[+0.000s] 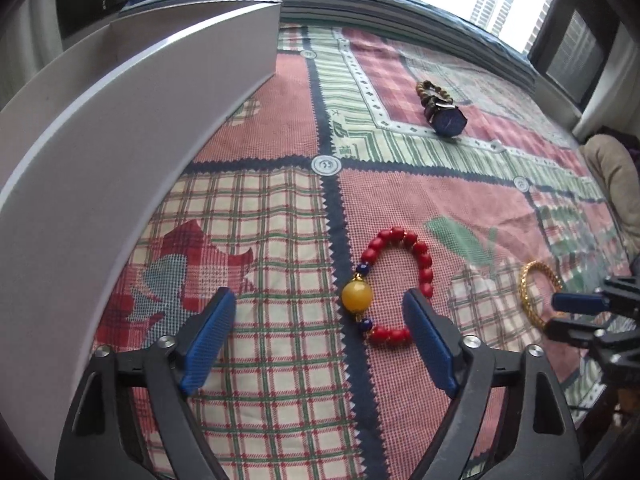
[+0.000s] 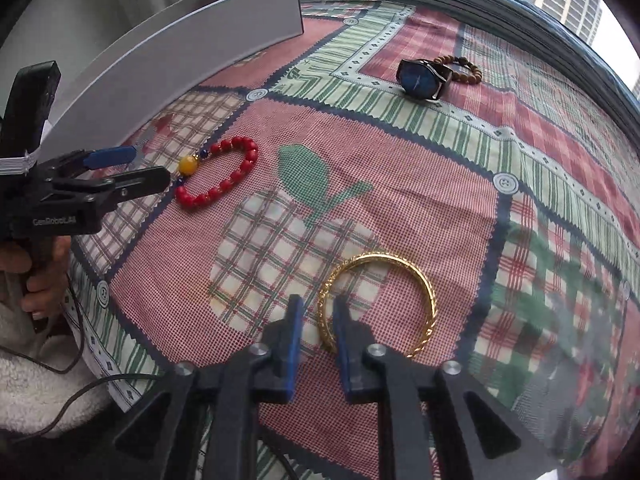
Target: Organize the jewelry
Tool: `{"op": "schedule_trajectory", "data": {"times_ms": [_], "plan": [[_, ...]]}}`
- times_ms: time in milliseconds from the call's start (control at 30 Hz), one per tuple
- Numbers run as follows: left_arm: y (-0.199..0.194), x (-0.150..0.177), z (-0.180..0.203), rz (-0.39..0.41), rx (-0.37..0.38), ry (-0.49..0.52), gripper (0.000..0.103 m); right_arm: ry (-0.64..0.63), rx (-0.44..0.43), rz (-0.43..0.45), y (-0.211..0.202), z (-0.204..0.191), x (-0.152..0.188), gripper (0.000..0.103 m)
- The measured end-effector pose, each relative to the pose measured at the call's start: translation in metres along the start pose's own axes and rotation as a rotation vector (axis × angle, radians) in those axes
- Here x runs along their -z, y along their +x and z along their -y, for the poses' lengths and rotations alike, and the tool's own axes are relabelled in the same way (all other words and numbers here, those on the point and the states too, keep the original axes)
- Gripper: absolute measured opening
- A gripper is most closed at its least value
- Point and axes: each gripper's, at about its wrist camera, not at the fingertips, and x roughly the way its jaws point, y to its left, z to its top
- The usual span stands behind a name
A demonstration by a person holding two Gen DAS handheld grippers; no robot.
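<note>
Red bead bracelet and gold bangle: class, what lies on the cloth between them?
Nothing; only bare patterned cloth, printed with an apple, separates the red bead bracelet from the gold bangle. The right wrist view shows this best.

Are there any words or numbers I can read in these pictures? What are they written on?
"GenRobot.AI": white letters on the black body of the left gripper, seen in the right wrist view.
Green printed marks on the patchwork cloth, near a round button design: too blurred to read.
The watch has a blue face: any marks on it are too small to read.
Nothing else has writing.
</note>
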Motion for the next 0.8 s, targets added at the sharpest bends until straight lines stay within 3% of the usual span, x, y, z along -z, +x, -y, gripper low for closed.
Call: {"op": "schedule_trajectory", "data": {"times_ms": [67, 167, 200, 233, 300, 400, 533, 667, 733, 800], "plan": [[0.012, 0.000, 0.010, -0.027, -0.053, 0.053, 0.073, 0.069, -0.048, 0.069, -0.021, 0.013, 0.005, 0.033], [0.011, 0.004, 0.025, 0.007, -0.097, 0.119, 0.062, 0.155, -0.030, 0.152, -0.057, 0.036, 0.019, 0.035], [0.010, 0.004, 0.029, 0.008, -0.090, 0.136, 0.050, 0.181, -0.010, 0.167, -0.066, 0.044, 0.024, 0.036], [0.010, 0.005, 0.033, 0.005, -0.074, 0.155, 0.029, 0.208, 0.013, 0.175, -0.072, 0.052, 0.029, 0.036], [0.009, 0.006, 0.043, 0.001, -0.082, 0.202, 0.016, 0.267, 0.057, 0.165, -0.075, 0.068, 0.036, 0.036], [0.006, 0.008, 0.042, -0.009, -0.073, 0.194, 0.015, 0.340, 0.052, 0.134, -0.063, 0.084, 0.041, 0.036], [-0.011, 0.007, 0.023, -0.006, 0.009, 0.086, 0.015, 0.414, -0.073, 0.087, -0.031, 0.088, 0.036, 0.036], [-0.036, 0.003, 0.009, 0.028, 0.061, 0.028, 0.015, 0.364, -0.014, 0.048, -0.001, 0.074, 0.021, 0.036], [-0.050, 0.000, 0.003, 0.051, 0.091, 0.008, 0.015, 0.290, 0.098, 0.027, 0.010, 0.062, 0.017, 0.008], [-0.067, -0.002, -0.004, 0.076, 0.113, -0.012, 0.015, 0.256, 0.112, 0.039, 0.007, 0.054, 0.016, 0.006]]}}
